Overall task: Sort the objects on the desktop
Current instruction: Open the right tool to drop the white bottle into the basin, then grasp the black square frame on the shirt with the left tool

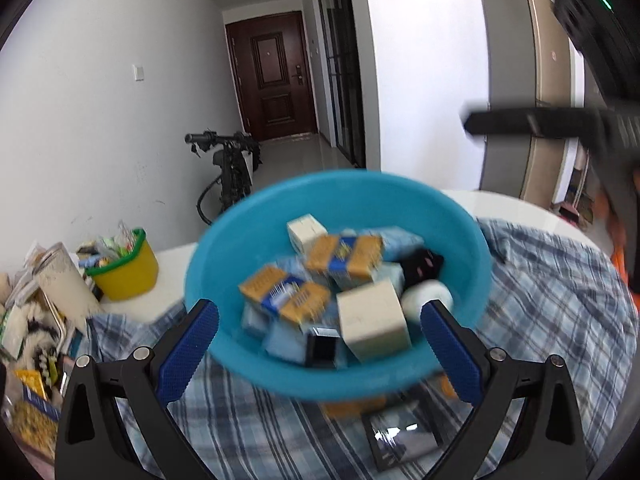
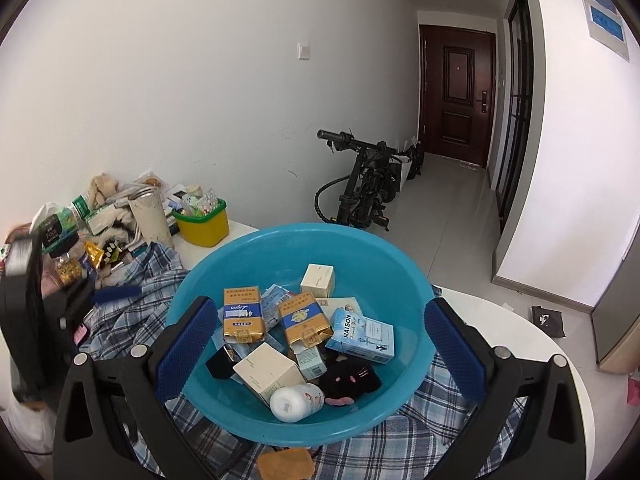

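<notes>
while both spread wide | left gripper (image 1: 319,354), right gripper (image 2: 316,354) | blue basin (image 2: 404,280) sits between fingers

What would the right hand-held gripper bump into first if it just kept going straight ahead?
Probably the blue basin: the open right hand-held gripper points into it, so its near rim or the white bottle and cream box come first. Depth is unclear.

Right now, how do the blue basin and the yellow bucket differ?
The blue basin is wide, shallow and round; the yellow bucket is smaller, deeper and squarish with a green rim. The basin sits on the plaid cloth holding boxes and a white bottle; the bucket stands on bare tabletop by the wall, stuffed with small packets. Both are open, filled plastic containers.
</notes>
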Action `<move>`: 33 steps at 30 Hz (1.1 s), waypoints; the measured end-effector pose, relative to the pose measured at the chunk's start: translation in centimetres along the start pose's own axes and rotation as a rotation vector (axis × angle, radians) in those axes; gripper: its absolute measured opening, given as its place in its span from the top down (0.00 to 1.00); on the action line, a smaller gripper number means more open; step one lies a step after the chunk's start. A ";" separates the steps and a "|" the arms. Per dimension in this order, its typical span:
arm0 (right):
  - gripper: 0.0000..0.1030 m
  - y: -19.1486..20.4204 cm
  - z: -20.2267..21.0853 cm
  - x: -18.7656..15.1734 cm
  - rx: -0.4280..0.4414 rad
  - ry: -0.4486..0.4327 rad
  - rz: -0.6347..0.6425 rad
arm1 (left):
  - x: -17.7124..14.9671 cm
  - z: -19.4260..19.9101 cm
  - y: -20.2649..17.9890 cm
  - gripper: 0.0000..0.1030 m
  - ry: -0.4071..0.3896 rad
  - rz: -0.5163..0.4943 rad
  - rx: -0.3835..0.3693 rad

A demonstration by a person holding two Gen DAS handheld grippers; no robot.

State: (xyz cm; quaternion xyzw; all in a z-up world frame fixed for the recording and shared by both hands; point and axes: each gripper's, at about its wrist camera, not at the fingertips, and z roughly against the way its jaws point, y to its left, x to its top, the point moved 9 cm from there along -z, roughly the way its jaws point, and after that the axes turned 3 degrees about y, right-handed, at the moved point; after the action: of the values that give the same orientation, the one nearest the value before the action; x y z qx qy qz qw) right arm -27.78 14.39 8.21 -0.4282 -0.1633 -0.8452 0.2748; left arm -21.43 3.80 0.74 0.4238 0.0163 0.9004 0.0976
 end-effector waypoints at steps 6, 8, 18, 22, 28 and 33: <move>0.00 0.0 2.0 0.0 0.027 -0.029 0.012 | -5.8 -0.6 -4.2 0.00 0.066 -0.034 0.018; 0.00 0.5 2.7 0.0 0.041 -0.039 0.035 | -7.5 -1.4 -5.2 0.00 0.094 -0.023 0.023; 0.00 2.1 3.7 -0.1 0.063 -0.051 0.108 | -11.3 -4.3 -6.3 0.00 0.170 0.048 0.024; 0.00 2.3 3.5 -0.2 0.068 -0.044 0.117 | -11.7 -4.9 -6.3 0.00 0.178 0.048 0.023; 0.00 2.5 3.0 -0.4 0.055 -0.031 0.128 | -12.4 -5.9 -6.5 0.01 0.207 0.069 -0.014; 0.00 2.6 2.5 -0.4 0.050 -0.019 0.128 | -12.6 -6.2 -6.3 0.07 0.223 0.085 -0.026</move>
State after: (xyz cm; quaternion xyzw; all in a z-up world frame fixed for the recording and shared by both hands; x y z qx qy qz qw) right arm -24.43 13.76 9.41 -0.4388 -0.1590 -0.8175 0.3374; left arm -17.33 7.97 -13.46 0.3198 -0.0024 0.9454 0.0625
